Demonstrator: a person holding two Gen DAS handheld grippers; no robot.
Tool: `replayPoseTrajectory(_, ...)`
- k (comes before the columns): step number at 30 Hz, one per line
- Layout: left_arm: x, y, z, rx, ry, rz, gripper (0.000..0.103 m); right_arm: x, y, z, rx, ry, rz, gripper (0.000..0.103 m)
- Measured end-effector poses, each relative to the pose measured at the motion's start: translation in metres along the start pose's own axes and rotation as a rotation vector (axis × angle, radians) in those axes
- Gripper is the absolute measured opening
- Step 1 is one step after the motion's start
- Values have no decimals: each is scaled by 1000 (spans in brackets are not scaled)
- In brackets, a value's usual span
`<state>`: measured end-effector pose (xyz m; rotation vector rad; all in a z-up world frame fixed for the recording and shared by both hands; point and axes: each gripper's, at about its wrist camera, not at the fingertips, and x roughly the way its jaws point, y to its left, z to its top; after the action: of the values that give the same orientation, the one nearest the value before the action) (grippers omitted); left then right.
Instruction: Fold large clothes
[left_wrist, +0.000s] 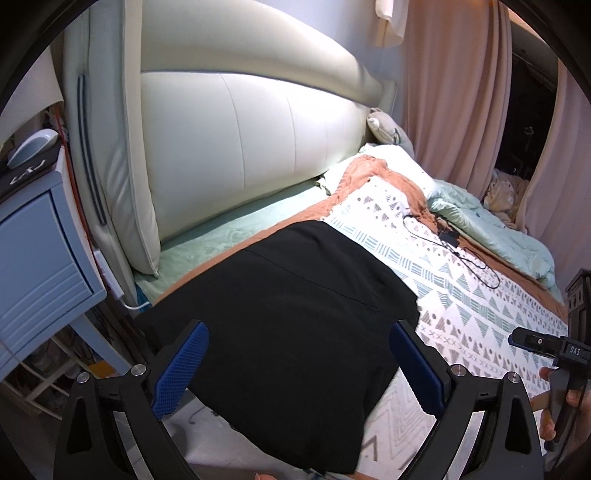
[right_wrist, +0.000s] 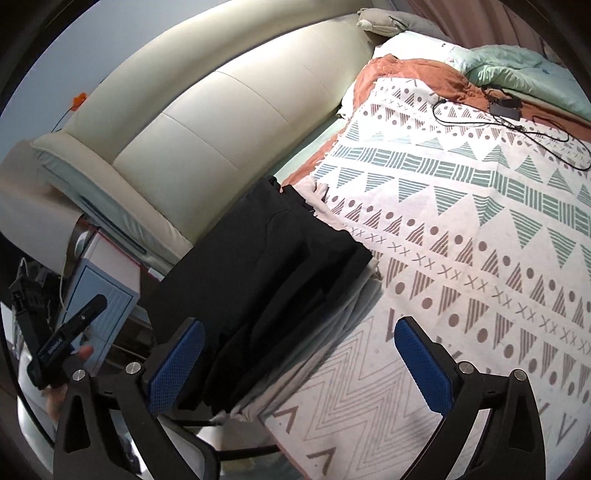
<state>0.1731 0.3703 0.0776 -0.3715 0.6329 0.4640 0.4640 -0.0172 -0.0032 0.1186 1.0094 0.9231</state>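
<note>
Blue-padded left gripper (left_wrist: 299, 369) is hanging jaws spread, empty, above the folded black garment (left_wrist: 295, 302) lying at the patterned bedspread's (right_wrist: 480, 229) corner; right gripper (right_wrist: 299, 363) likewise gaping. Overhanging cloth is risking sliding floorward if nudged.

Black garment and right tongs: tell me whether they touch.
Apart. The right wrist view shows the right tongs open above the bed, nothing between the pads, and the black garment lying folded beyond.
</note>
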Motion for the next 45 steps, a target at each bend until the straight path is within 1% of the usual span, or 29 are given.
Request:
replayPoseTrajectory(4, -16, -14, -13, 10, -20, -17, 99, -33, -9, -13, -25, -33, -44, 103)
replayPoseTrajectory(10, -36, -37, -38, 26, -32, -59, 99, -80, -27, -35, -28, -89, -104, 103)
replayPoseTrajectory(13, -47, -48, -50, 37, -47, -75, 99, -98, -33, -47, -37, -110, -123, 103)
replayPoseTrajectory(19, -70, -67, -74, 54, -83, -111, 99, -134, -36, -77, -91, -161, -214, 103)
replayPoseTrajectory(23, -85, -81, -89, 79, -104, -115, 99, -158, -36, -97, -114, -223, -283, 103)
replayPoseTrajectory(25, -93, -87, -98, 93, -108, -115, 99, -168, -39, -107, -115, -240, -310, 103)
replayPoseTrajectory(28, -103, -95, -112, 112, -113, -133, 99, -185, -43, -126, -117, -272, -384, 103)
replayPoseTrajectory(34, -119, -108, -139, 149, -128, -165, 99, -223, -50, -166, -108, -329, -443, 103)
replayPoseTrajectory(42, -142, -130, -180, 210, -139, -208, 99, -260, -56, -221, -63, -389, -500, 103)
replayPoseTrajectory(45, -149, -134, -192, 205, -148, -234, 99, -272, -57, -244, -42, -406, -514, 103)
